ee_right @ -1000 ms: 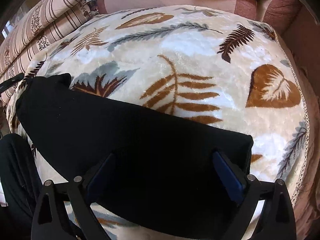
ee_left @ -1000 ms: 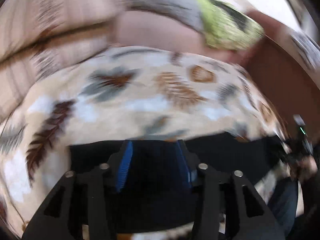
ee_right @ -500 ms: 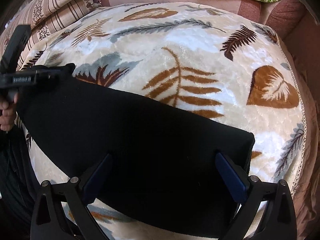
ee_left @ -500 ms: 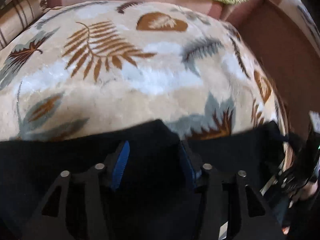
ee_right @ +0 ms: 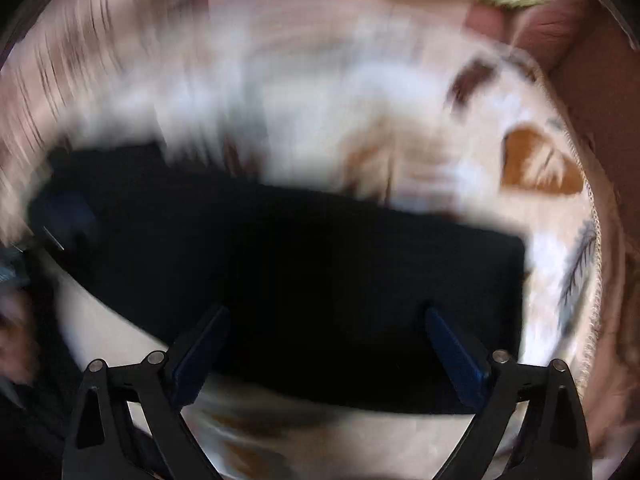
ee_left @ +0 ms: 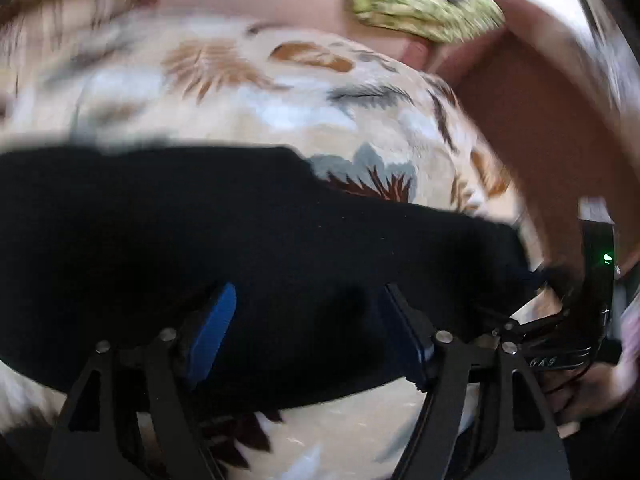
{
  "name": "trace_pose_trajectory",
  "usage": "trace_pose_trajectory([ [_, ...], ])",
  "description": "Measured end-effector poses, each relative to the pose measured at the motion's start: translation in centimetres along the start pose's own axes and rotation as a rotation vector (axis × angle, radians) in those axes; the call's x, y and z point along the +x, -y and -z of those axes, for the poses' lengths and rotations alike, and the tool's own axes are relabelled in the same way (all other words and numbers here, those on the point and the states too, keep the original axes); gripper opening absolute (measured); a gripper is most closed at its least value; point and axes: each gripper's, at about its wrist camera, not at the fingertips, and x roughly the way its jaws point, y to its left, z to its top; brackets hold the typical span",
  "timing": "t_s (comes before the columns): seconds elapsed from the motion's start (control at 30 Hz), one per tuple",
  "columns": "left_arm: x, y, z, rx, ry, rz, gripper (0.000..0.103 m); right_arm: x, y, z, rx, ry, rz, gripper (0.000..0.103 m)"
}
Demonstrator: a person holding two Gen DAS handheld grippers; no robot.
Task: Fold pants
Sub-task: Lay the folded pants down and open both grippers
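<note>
Leaf-print blanket (ee_left: 280, 120) carries our black pants (ee_left: 200, 232), a folded band along its near edge. We hover the left hand-held gripper (ee_left: 308, 320) and right hand-held gripper (ee_right: 328, 336) above, both spread, holding nothing, likely readying another fold.

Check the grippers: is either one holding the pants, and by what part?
Nothing is held. Left gripper and right gripper both stand open over the folded black pants, which lie flat on the leaf-print blanket.
</note>
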Motion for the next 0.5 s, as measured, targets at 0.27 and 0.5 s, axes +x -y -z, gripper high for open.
trace_pose_trajectory([
  [0.27,-3.1,2.6,2.5,0.045,0.117,-0.072,0.084,-3.8,0.1,-0.7,0.127,0.178,-0.011,0.101],
  [0.5,-0.1,3.9,3.3,0.093,0.045,-0.177,0.103,-1.1,-1.7,1.3,0.177,0.208,0.009,0.102],
])
